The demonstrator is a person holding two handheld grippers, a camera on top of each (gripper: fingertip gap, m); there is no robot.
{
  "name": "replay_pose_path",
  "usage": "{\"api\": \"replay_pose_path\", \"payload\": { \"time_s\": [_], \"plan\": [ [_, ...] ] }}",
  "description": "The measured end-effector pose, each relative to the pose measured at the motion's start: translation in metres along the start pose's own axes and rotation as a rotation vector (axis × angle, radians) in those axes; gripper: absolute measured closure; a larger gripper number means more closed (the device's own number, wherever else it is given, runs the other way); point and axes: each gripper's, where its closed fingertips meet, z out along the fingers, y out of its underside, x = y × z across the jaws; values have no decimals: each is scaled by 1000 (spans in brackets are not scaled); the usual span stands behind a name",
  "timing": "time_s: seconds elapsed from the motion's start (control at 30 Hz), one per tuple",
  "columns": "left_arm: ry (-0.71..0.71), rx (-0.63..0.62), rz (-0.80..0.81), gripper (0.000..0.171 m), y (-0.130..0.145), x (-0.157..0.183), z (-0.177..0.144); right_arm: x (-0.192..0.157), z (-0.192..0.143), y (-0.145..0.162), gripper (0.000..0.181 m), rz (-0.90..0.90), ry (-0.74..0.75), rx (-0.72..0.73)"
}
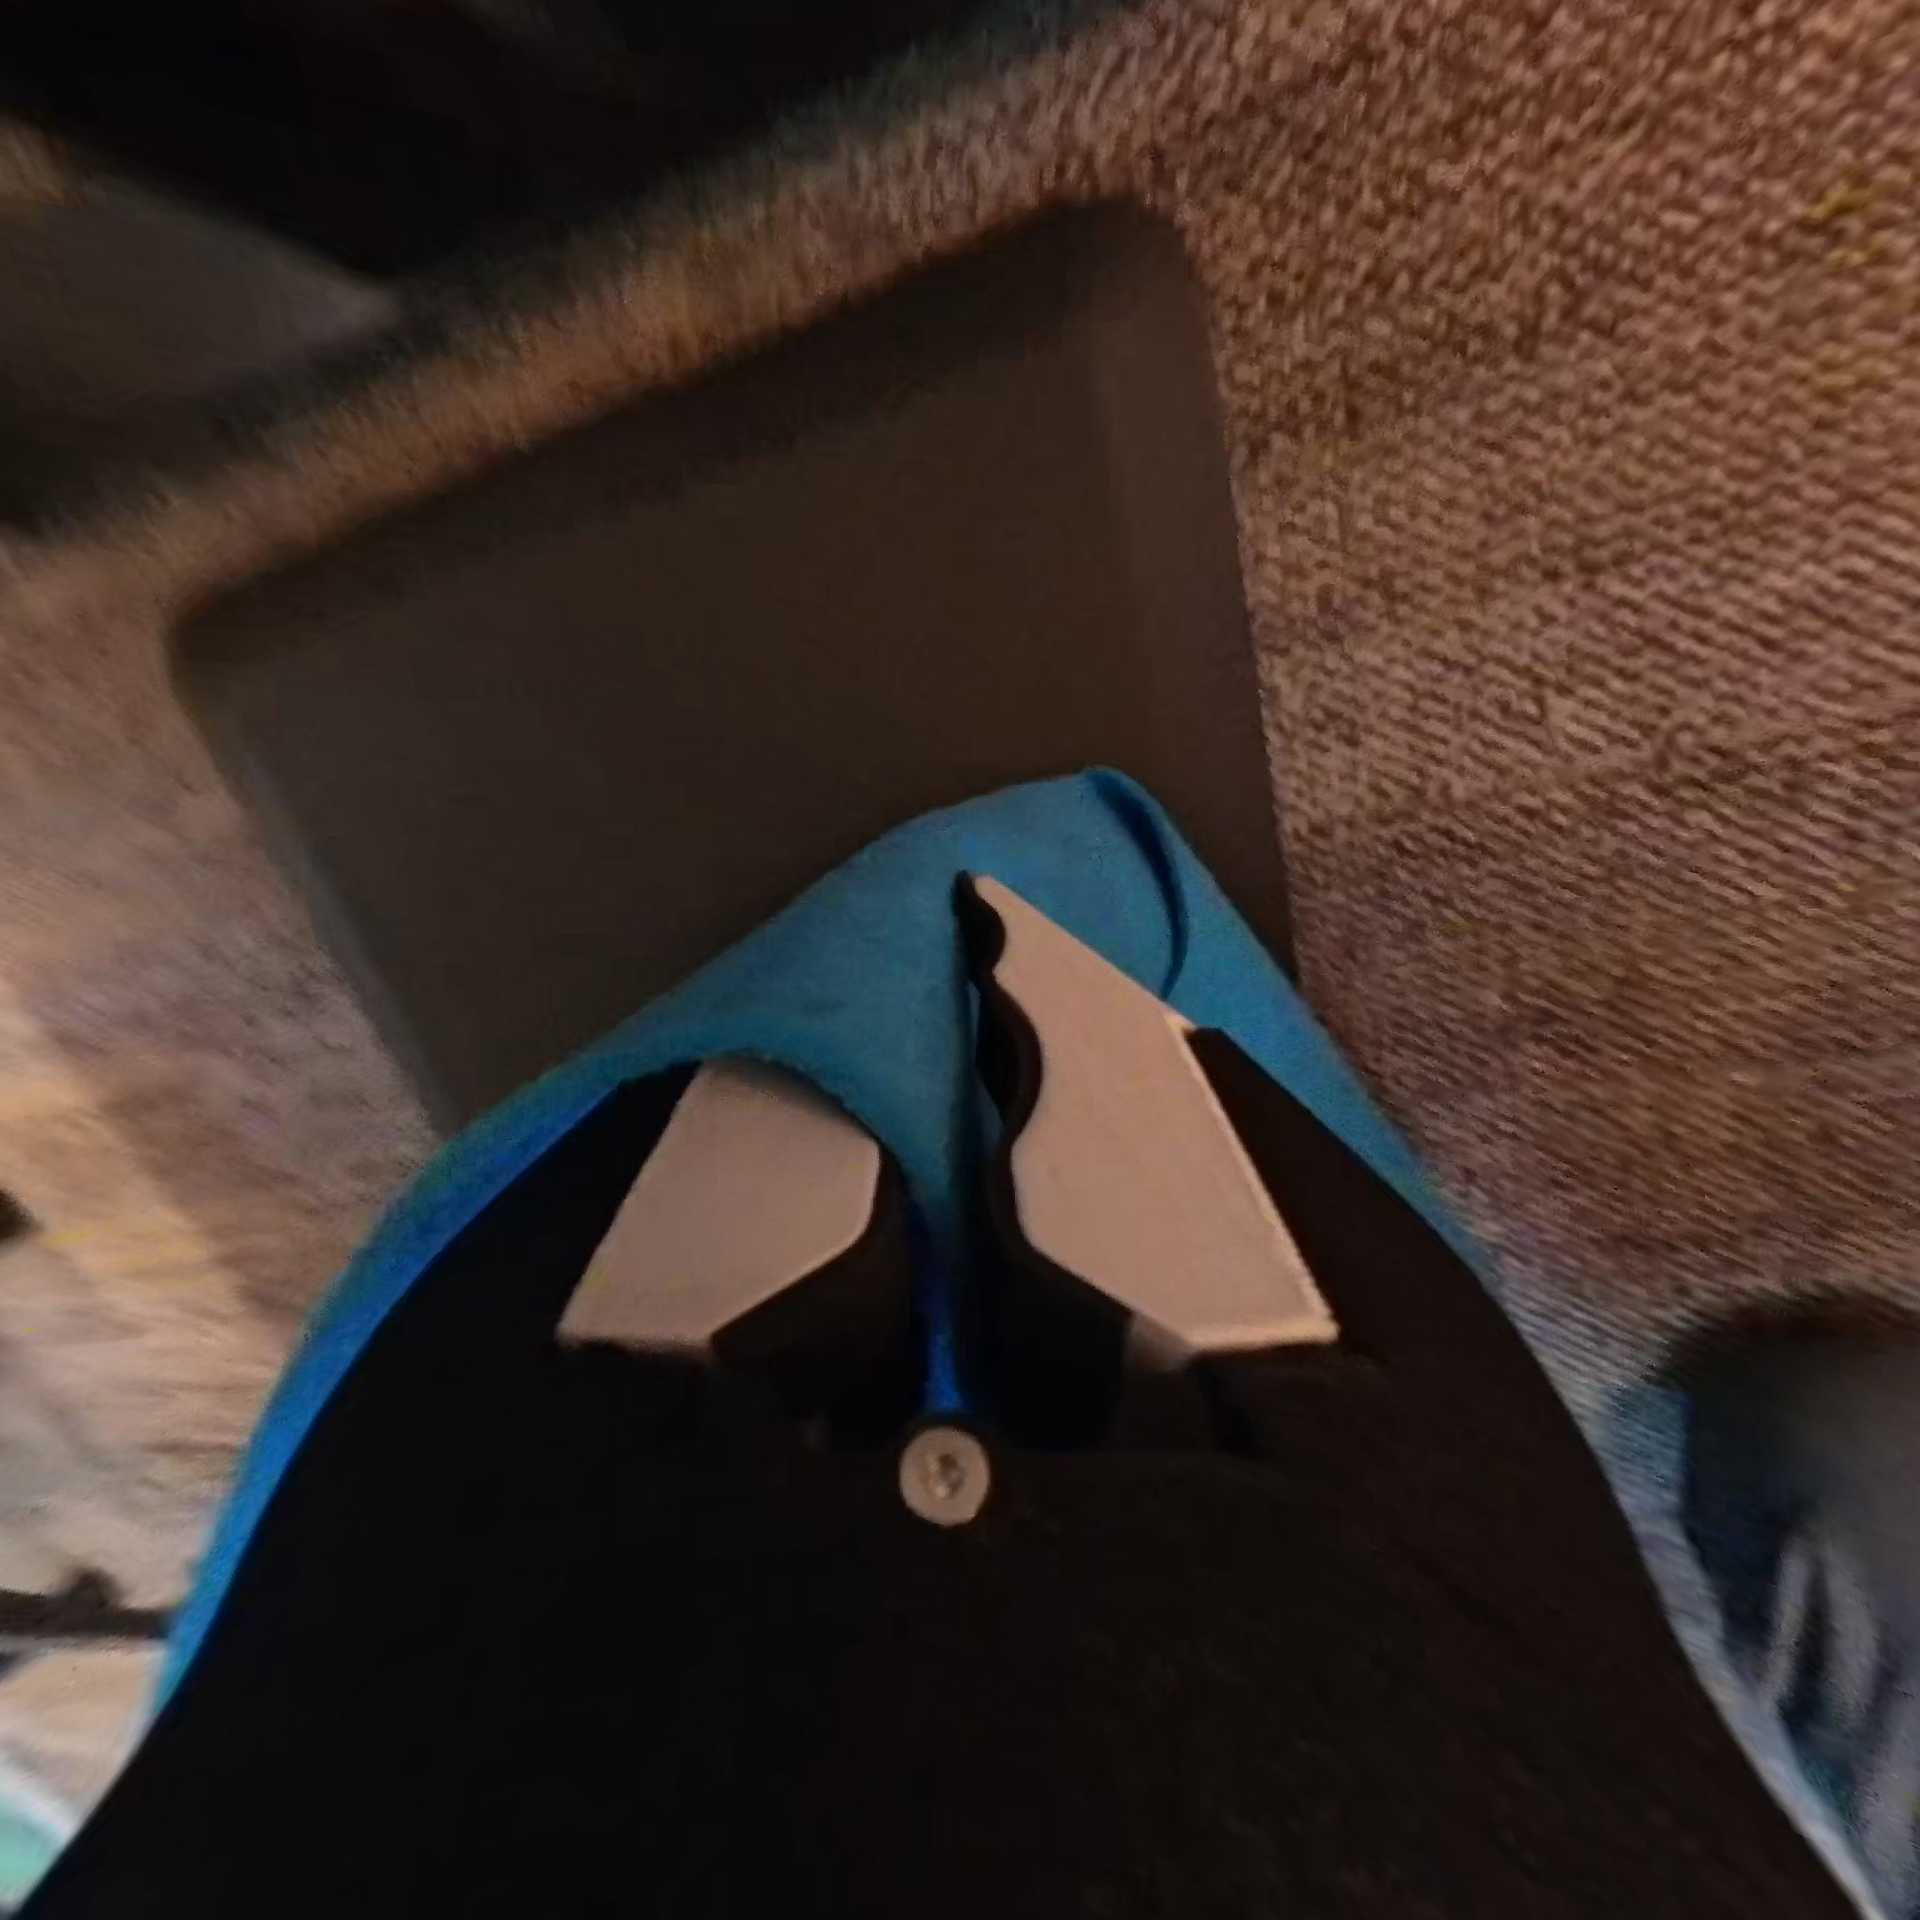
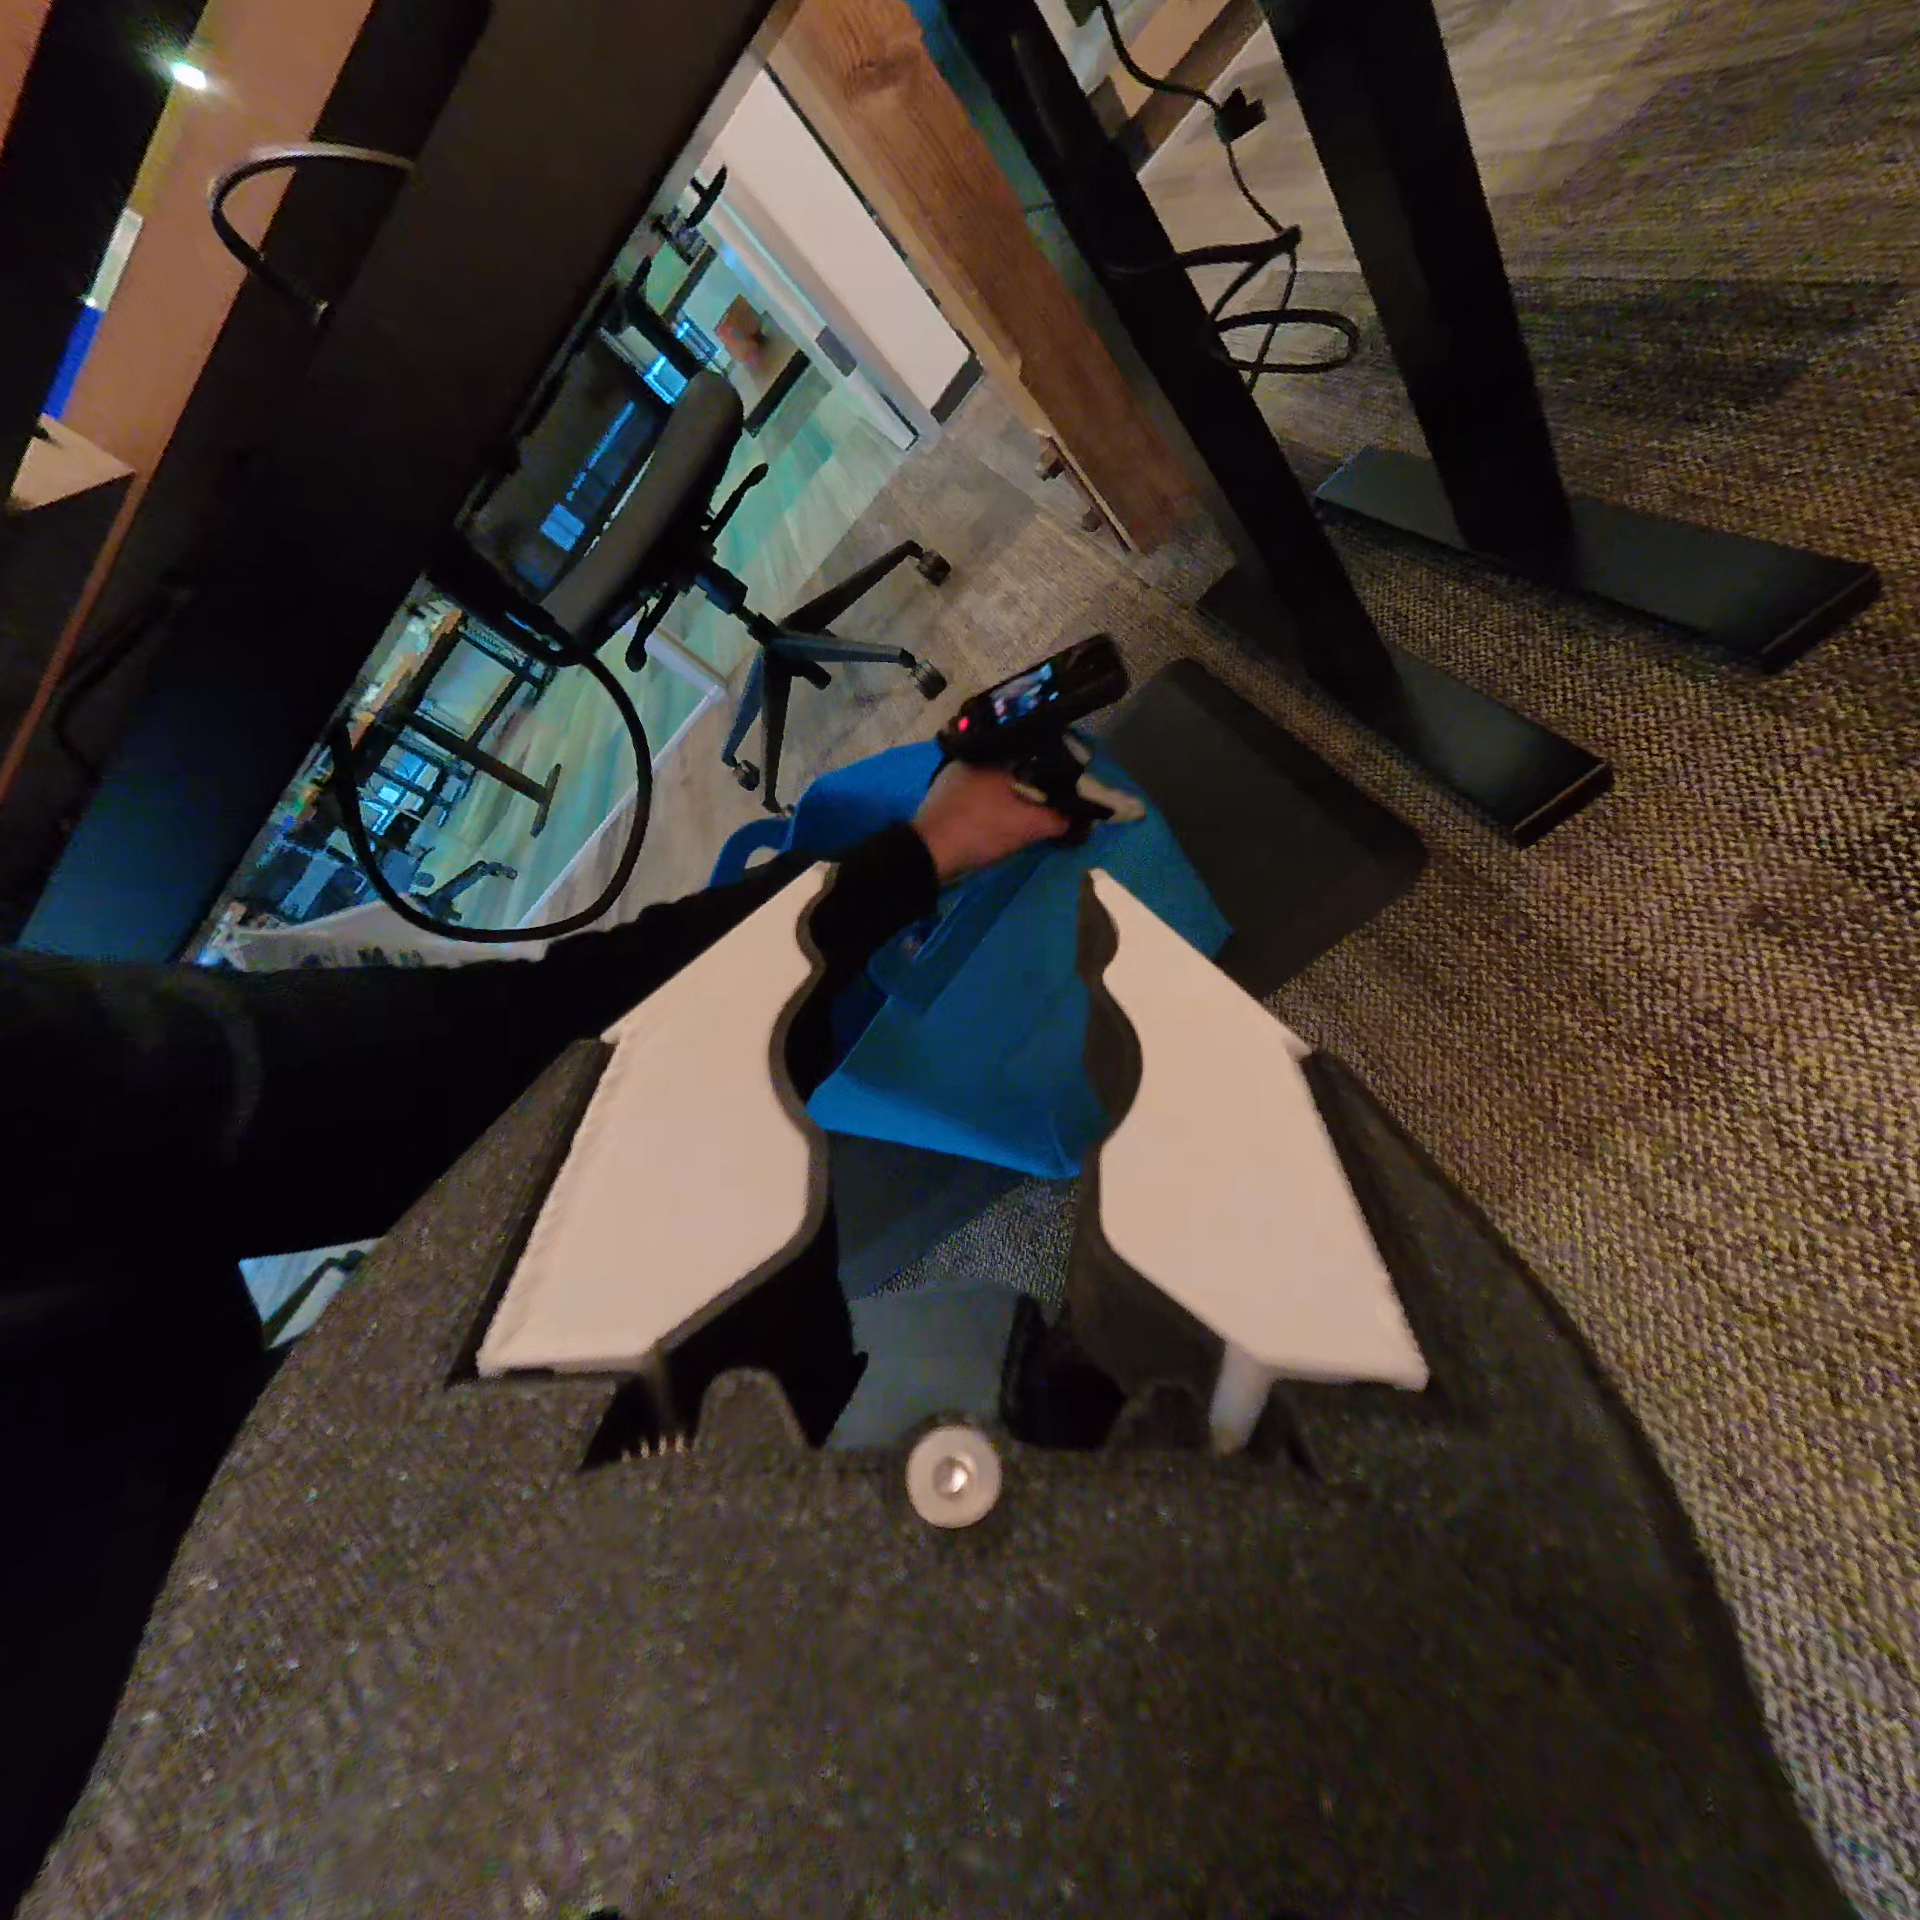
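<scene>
My left gripper (image 1: 956, 997) is shut on a blue sheet of fabric or plastic (image 1: 852, 977), which drapes over its left finger. It holds the sheet just above a dark grey rectangular bin (image 1: 727, 623) that stands on the carpet. In the right wrist view a hand holds the left gripper (image 2: 1049, 727) by the bin's (image 2: 1278, 831) near rim, and the blue sheet (image 2: 966, 1039) hangs down from it. My right gripper (image 2: 956, 883) is open and empty. It sits short of the hanging sheet, which shows through the gap between its white fingers (image 2: 686, 1122).
Brown-grey carpet (image 2: 1662, 1143) covers the floor. Black desk feet (image 2: 1714, 582) (image 2: 1496, 748) stand behind the bin, with loose cables (image 2: 1278, 312) beyond. An office chair (image 2: 644, 488) stands farther back. A dark-sleeved arm (image 2: 416, 1039) crosses the left.
</scene>
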Motion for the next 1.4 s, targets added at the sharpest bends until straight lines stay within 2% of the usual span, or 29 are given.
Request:
{"api": "replay_pose_path", "payload": {
  "time_s": [0.1, 0.17, 0.27, 0.33, 0.4, 0.47, 0.57, 0.6, 0.63, 0.67, 0.77, 0.87, 0.97, 1.0, 1.07, 1.13, 1.23, 1.33, 1.4],
  "plan": [
    [-36, 13, 153, 171, -68, 3, 8, 6, -7, 3, 138, 17, 20, 4],
    [-59, 38, 294, 171, -113, 18, 8, 8, -12, 2, 138, 28, 26, 13],
    [-24, 15, 415, 171, -156, 42, 15, 12, -17, 2, 138, 38, 35, 23],
    [65, -49, 386, 168, -162, 58, 19, 14, -17, 5, 138, 44, 37, 14],
    [74, -71, 338, 152, -159, 63, 20, 15, -17, 8, 137, 43, 36, 1],
    [-19, -43, 356, 132, -155, 62, 9, 15, -16, 8, 137, 39, 33, -4],
    [-217, 4, 338, 116, -142, 50, -19, 14, -13, 6, 137, 43, 7, -5],
    [-273, 53, 320, 108, -139, 46, -32, 12, -11, 6, 137, 41, -2, -9],
    [-372, 140, 314, 92, -143, 37, -50, 11, -8, 7, 137, 35, -10, -17],
    [-428, 216, 316, 87, -146, 33, -69, 10, -5, 9, 137, 30, -15, -31],
    [-385, 343, 238, 85, -152, 41, -104, 6, 4, 17, 137, 22, -31, -76],
    [-343, 448, 286, 85, -143, 89, -135, 6, 8, 19, 137, 7, -30, -94],
    [-245, 545, 340, 87, -108, 169, -159, 11, 9, 21, 137, 21, -29, -103],
    [-169, 562, 370, 89, -90, 203, -161, 11, 10, 22, 137, 23, -29, -110],
    [-4, 514, 433, 99, -38, 269, -151, 13, 13, 26, 137, 18, -28, -131],
    [78, 441, 460, 100, 22, 307, -135, 13, 17, 29, 137, 18, -35, -152],
    [68, 352, 335, 100, 99, 292, -104, 12, 23, 35, 137, 19, -45, -182],
    [102, 165, 39, 94, 183, 246, -57, 13, 27, 41, 137, 15, -44, -213],
    [85, 138, -195, 92, 219, 204, -32, 12, 28, 44, 137, 13, -42, -223]
  ]
}}
